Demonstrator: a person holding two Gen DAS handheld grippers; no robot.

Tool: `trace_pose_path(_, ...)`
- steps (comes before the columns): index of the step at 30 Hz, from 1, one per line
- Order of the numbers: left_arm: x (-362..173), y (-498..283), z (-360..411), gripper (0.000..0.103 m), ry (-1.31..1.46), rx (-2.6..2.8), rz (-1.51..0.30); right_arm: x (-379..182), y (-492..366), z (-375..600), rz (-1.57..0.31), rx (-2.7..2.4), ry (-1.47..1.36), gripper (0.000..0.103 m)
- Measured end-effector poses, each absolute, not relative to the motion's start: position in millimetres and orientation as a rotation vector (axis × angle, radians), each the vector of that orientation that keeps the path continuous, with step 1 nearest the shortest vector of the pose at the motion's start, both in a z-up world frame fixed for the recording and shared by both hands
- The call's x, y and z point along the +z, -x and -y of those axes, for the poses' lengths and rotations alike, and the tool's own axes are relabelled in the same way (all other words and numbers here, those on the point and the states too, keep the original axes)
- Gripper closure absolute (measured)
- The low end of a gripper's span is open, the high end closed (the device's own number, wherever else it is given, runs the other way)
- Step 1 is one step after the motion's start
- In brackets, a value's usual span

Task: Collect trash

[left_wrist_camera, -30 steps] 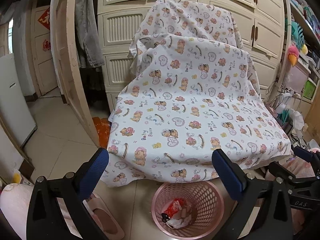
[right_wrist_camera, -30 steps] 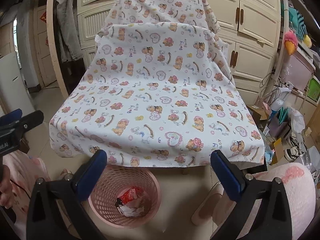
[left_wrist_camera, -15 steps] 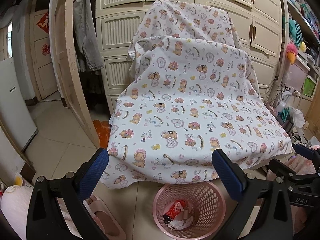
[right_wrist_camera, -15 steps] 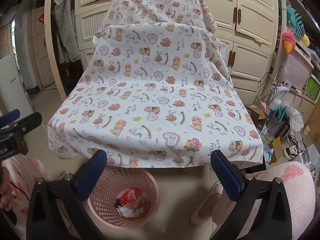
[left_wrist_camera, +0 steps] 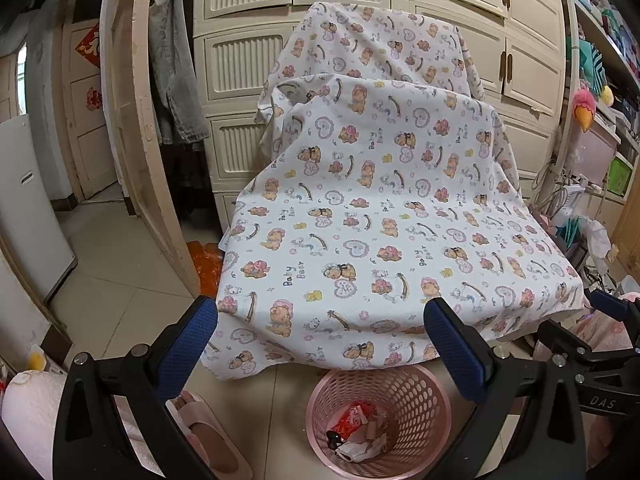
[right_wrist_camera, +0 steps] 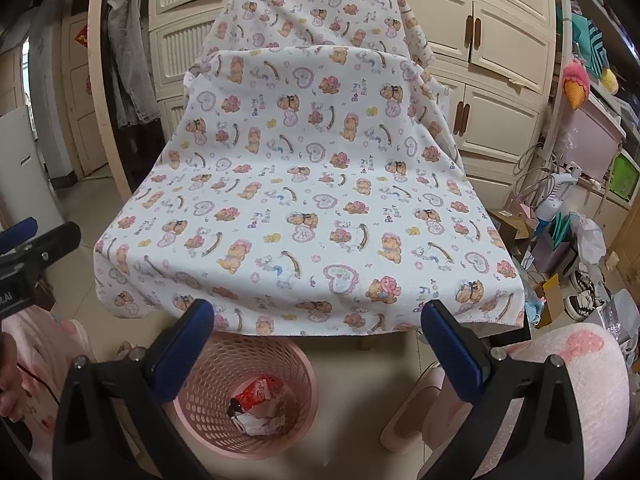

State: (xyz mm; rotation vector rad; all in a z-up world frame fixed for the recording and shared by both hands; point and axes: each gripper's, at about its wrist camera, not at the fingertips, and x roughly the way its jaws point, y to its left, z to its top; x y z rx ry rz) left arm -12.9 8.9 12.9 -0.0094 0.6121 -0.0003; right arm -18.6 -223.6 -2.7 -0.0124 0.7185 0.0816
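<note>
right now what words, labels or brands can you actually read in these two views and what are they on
"Baby Bear", printed again and again on the bear-print cloth draped over the furniture.
"DAS", white letters on the right gripper body, seen from the left wrist view.
".AI", the end of a cut-off label on the left gripper body, seen from the right wrist view.
Red wrapper in the pink basket: white print, too small to read.
Red door decoration: blurred, unreadable.
</note>
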Motion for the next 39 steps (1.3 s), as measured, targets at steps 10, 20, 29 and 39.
trace_pose_path(10,12.0,13.0,-8.2,0.001,0.002,0.004,-0.61,-2.6,19.3,222.4,-0.718,0.08,0.013,0.0)
trace_pose_path(20,9.1,11.5,-8.3,0.001,-0.007,0.002,-0.623,-4.2,18.0,227.1,-0.72,0.079,0.01,0.0)
trace_pose_path(29,7.0,10.7,-6.8,0.001,-0.017,-0.005,-0.629,-5.1,17.9,222.9,-0.718,0.08,0.041,0.0)
trace_pose_path(39,10.2,10.8,-5.7,0.001,-0.038,-0.014,-0.608,-5.3,18.0,223.8,-0.717,0.079,0.036,0.0)
